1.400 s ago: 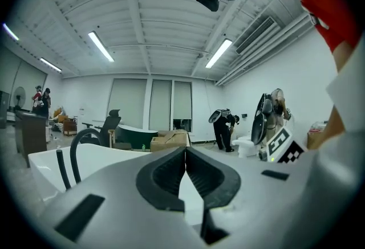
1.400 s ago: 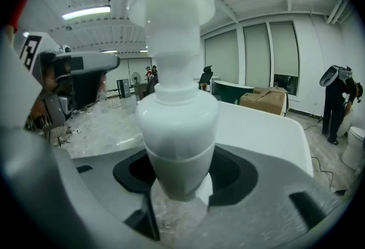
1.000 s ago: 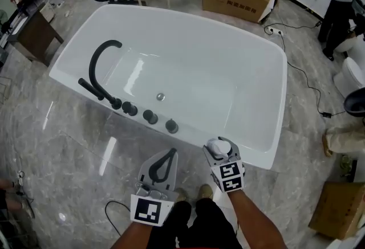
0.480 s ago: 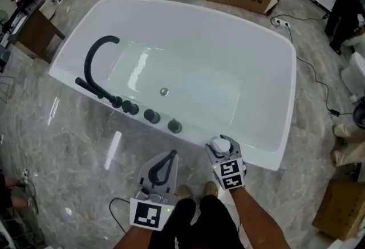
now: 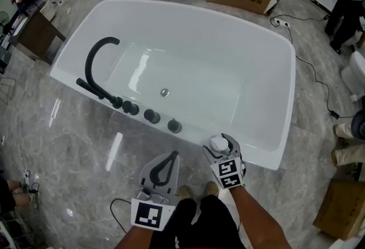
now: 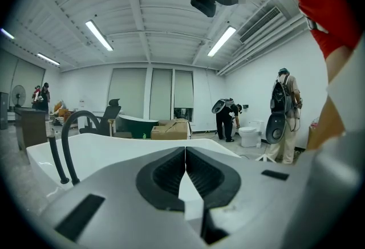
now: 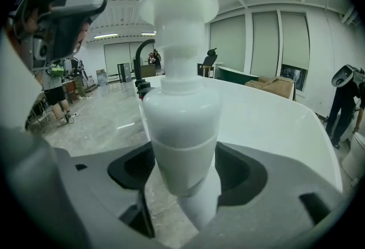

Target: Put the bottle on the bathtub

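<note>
Right gripper (image 5: 222,150) clamps a white bottle (image 7: 181,111): smooth, round-shouldered, mushroom-shaped pump cap, held upright at the near rim of the bathtub (image 5: 290,88). Left gripper (image 6: 185,171) jaws closed together, empty

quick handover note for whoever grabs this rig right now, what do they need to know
Left gripper: shut, fingers together, nothing in it, held low over the floor in front of the bathtub.
Right gripper: shut on the white pump bottle, which stands upright between the fingers.
Where: the bottle is at the tub's near rim, to the right of the black knobs. I cannot tell whether it touches the rim.
Done: bottle picked up and brought to the tub.
Left: set it down on the rim, open the right gripper, pull back.
</note>
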The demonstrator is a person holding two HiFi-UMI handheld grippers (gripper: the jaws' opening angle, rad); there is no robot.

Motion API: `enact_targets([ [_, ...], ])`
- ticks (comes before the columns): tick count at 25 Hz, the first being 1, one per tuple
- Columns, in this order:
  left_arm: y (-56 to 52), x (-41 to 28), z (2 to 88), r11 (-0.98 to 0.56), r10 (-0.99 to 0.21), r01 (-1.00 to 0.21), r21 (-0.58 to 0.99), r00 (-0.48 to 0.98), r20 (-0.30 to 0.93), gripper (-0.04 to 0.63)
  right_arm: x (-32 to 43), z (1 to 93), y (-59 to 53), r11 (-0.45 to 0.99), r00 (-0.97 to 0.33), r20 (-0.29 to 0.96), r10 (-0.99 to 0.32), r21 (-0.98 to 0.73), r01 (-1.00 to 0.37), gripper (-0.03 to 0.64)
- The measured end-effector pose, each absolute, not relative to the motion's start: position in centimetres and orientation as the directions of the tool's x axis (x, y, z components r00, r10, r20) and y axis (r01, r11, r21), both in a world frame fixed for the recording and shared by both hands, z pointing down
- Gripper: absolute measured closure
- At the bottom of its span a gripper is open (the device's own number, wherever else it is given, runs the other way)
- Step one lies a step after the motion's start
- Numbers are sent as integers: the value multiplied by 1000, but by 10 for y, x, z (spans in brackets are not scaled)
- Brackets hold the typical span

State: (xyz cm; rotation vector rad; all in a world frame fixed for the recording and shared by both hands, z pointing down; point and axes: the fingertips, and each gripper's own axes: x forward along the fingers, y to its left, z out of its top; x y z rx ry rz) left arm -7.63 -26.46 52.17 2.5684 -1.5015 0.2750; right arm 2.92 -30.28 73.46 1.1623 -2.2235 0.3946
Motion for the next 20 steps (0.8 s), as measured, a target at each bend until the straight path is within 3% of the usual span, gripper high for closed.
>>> enact_targets([
  [9,-253,-60,494,-506,-842,-861,57,507,183,584,46,662,-272,545,-465,547,-696,-19,-838,291],
  [16,-226,-46,454,-534,-828,-841,87,541,147,584,51,552,-244,515,-499,400,-769,-74,-854,417],
  [20,-211,-36,427,-551,-824,-831,82,557,107,584,58,492,-229,510,-513,302,-804,-94,-855,457],
])
